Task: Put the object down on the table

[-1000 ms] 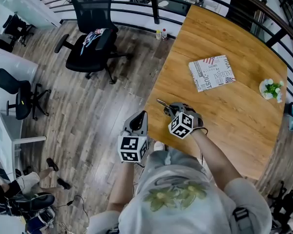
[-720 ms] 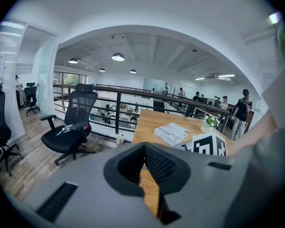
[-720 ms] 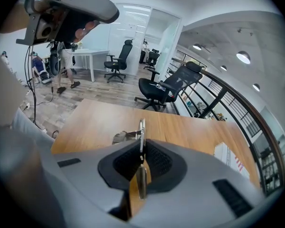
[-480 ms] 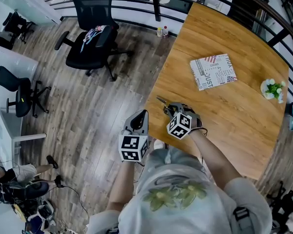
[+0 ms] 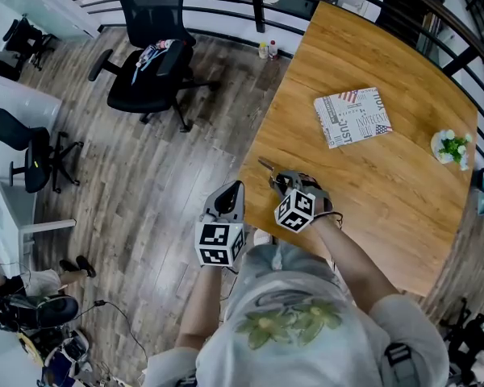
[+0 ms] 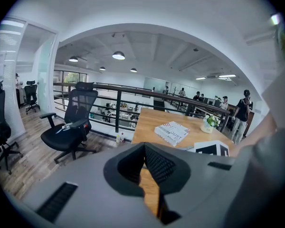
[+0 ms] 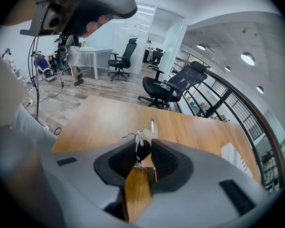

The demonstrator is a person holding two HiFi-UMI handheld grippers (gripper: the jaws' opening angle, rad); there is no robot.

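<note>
A small key with a black head point(image 7: 142, 149) and a metal ring point(image 7: 152, 126) rests on the wooden table point(image 5: 371, 184) near its left corner; in the head view its metal shows as a sliver point(image 5: 265, 168). My right gripper point(image 7: 143, 142) points steeply down over it. Its jaws have just been opening, and the black head stands between the pads with no visible pressure on it. In the head view the right gripper point(image 5: 281, 181) sits just inside the table's edge. My left gripper point(image 5: 237, 189) hangs beyond that edge over the floor, its tips point(image 6: 145, 145) meeting on nothing.
A printed book point(image 5: 352, 117) lies further along the table and a small potted plant point(image 5: 449, 147) stands near the right edge. A black office chair point(image 5: 149, 63) stands on the floor to the left, before a dark railing point(image 5: 226, 10). Two small bottles point(image 5: 266, 52) stand by the table's far corner.
The right gripper's marker cube has edged slightly toward me. The left gripper and the things on the table stay where they were.
</note>
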